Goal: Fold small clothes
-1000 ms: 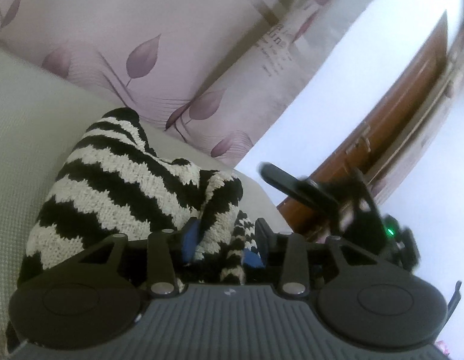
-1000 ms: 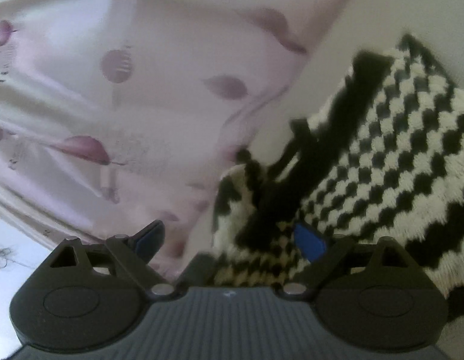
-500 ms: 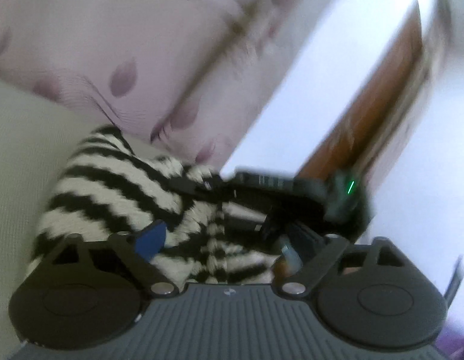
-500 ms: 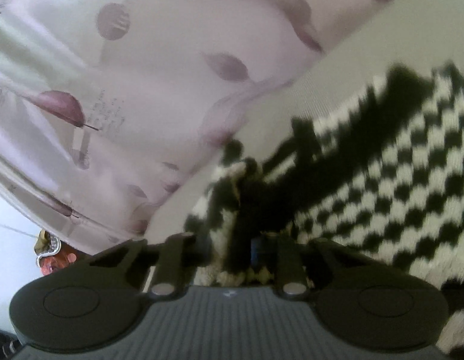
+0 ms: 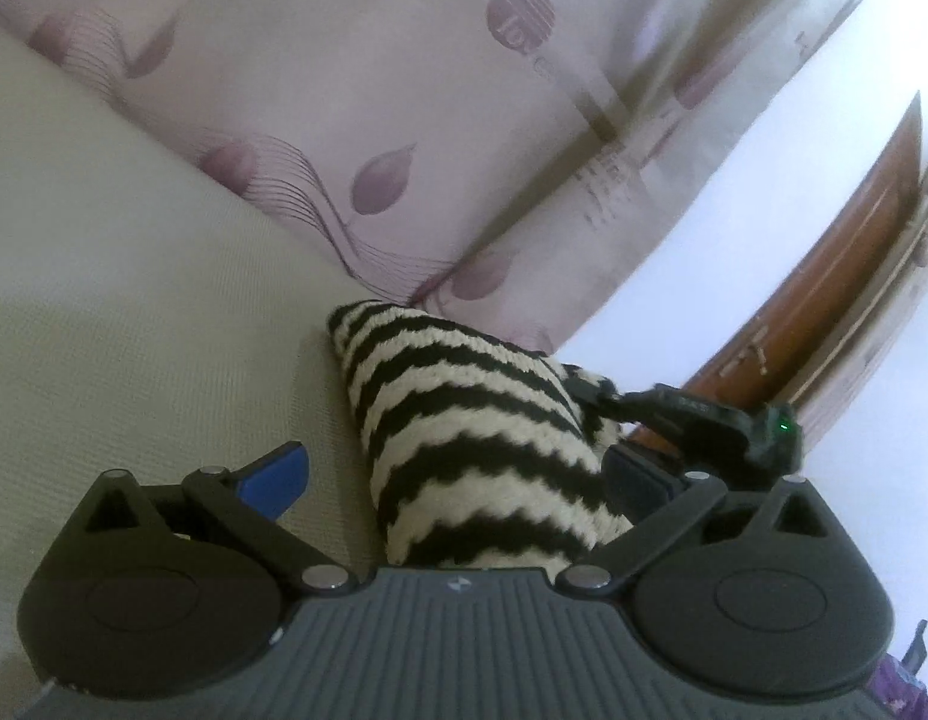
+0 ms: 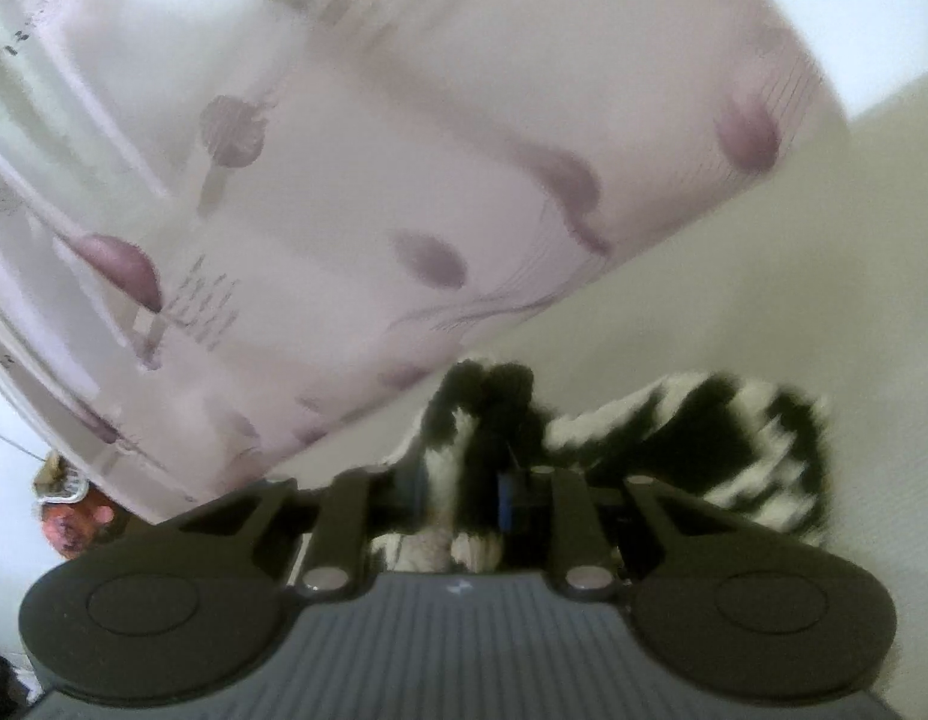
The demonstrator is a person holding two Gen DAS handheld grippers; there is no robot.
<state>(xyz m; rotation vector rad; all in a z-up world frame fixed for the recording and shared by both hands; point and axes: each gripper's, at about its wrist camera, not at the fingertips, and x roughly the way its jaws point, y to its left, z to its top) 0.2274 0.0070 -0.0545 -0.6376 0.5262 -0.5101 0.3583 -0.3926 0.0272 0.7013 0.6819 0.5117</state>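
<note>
A black-and-white striped knit garment (image 5: 464,420) lies bunched on the beige surface (image 5: 134,330). My left gripper (image 5: 455,468) straddles it, jaws opening wide; the left blue pad (image 5: 278,477) stands clear of the knit and the right one sits beside it. My right gripper (image 5: 595,390) comes in from the right and is shut on the garment's far edge. In the right wrist view the right gripper (image 6: 464,480) pinches a fold of the knit, and the rest of the garment (image 6: 703,450) trails off blurred to the right.
A pale purple leaf-patterned cloth (image 5: 404,120) hangs behind the beige surface. A brown wooden door (image 5: 853,300) and a white wall (image 5: 733,228) stand at the right. A reddish item (image 6: 68,522) sits low on the left of the right wrist view.
My left gripper let go of the knit and opened wide. My right gripper closed on the garment's edge, rolled and rose with it.
</note>
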